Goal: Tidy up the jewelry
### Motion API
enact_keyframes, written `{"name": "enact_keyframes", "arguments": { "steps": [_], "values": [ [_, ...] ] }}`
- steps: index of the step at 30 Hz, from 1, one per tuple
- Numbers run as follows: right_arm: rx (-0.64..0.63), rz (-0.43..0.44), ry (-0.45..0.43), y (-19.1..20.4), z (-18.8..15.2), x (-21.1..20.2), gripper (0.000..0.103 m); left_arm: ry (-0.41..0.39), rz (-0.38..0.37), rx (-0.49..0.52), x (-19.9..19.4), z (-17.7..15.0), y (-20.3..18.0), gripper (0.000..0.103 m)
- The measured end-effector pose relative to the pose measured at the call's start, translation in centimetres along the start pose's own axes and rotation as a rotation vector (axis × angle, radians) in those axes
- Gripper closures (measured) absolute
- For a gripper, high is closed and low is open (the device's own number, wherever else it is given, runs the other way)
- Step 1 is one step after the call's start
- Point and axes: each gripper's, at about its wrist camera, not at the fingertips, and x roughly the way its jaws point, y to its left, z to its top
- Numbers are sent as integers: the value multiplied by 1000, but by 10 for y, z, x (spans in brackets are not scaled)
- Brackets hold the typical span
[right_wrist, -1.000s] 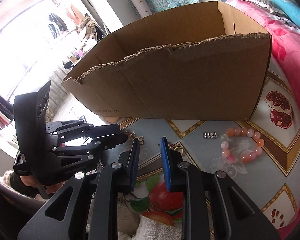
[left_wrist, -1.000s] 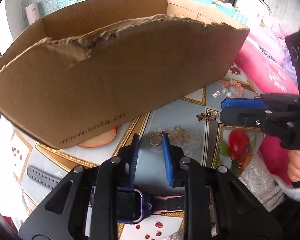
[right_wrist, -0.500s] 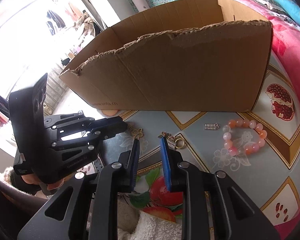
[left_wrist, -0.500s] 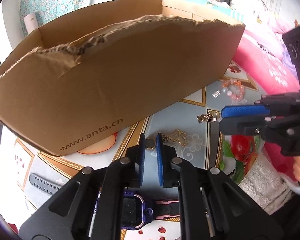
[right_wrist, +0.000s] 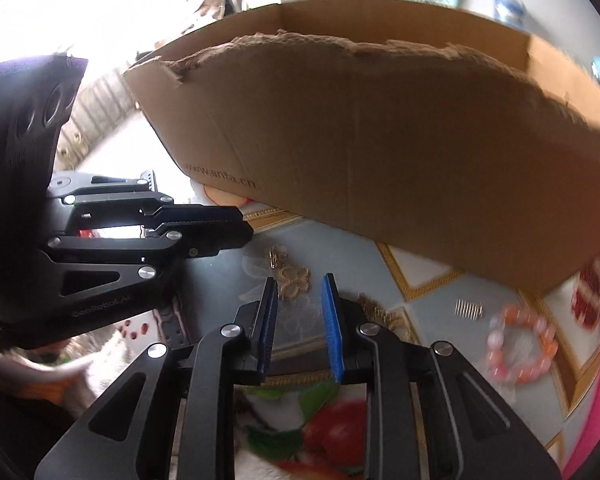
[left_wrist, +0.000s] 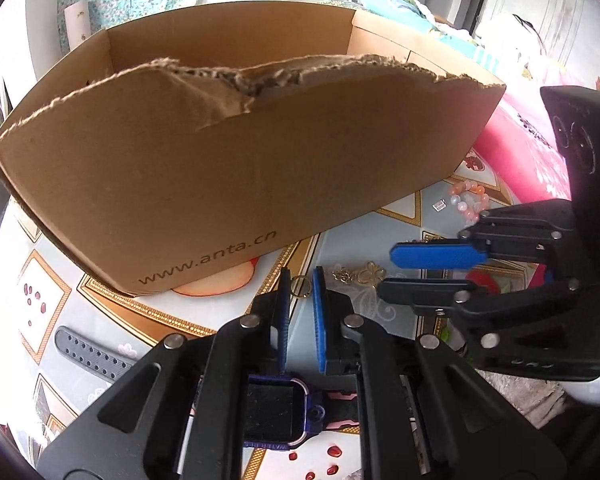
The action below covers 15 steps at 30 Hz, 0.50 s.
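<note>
We have a small gold ring (left_wrist: 300, 285) pinched at the very tips of the left hand-held gripper (left_wrist: 299, 286), jaws drawn narrow on it, the ring standing just above the desk (left_wrist: 220, 316) in front of the cardboard box (left_wrist: 236, 168). The right hand-held gripper (right_wrist: 299, 292) carries nothing; its jaws stand partly apart over the gold flower pendant (right_wrist: 294, 280), which lies flat on the desk near the box's front wall. A gold clasp piece (right_wrist: 277, 256) lies just beyond it, a small silver clip (right_wrist: 468, 309) and a pink bead bracelet (right_wrist: 522, 346) farther right.

Our worries from here: the ring is thin and held only at the pad tips, so we judge a tilt or a jolt on the way over the box's torn rim could flick it out. The two grippers are close together, and the right one could knock the left as it comes down for the pendant. The pendant is flat, so the pads may skid over it and push it under the box edge
</note>
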Motion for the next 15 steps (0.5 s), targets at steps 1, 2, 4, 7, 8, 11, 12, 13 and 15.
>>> {"name": "enact_keyframes", "arguments": {
  "steps": [1,2,4,7,8,11,12,13,15],
  "values": [
    [-23,-5,3,2,1,2,80,0,-2,-3,3,1,-3,93],
    [-40,-11,5,4,2,3,80,2,-5,-7,3,0,-2,93],
    [-91,-34,19,11,4,5,80,3,-9,-13,3,-1,0,93],
    [-126,-55,47,22,7,6,80,3,-11,-16,4,0,0,93],
    [-128,-56,60,23,9,7,80,2,-13,-19,4,0,1,93],
    [-131,-55,78,28,16,10,89,0,-16,-25,7,0,2,93],
    [-122,-55,82,29,18,10,89,-1,-17,-27,7,0,2,93],
    [-111,-50,84,29,19,11,89,-2,-18,-28,6,0,3,93],
    [-86,-42,83,27,20,11,89,-4,-19,-30,6,0,4,93]
  ]
}}
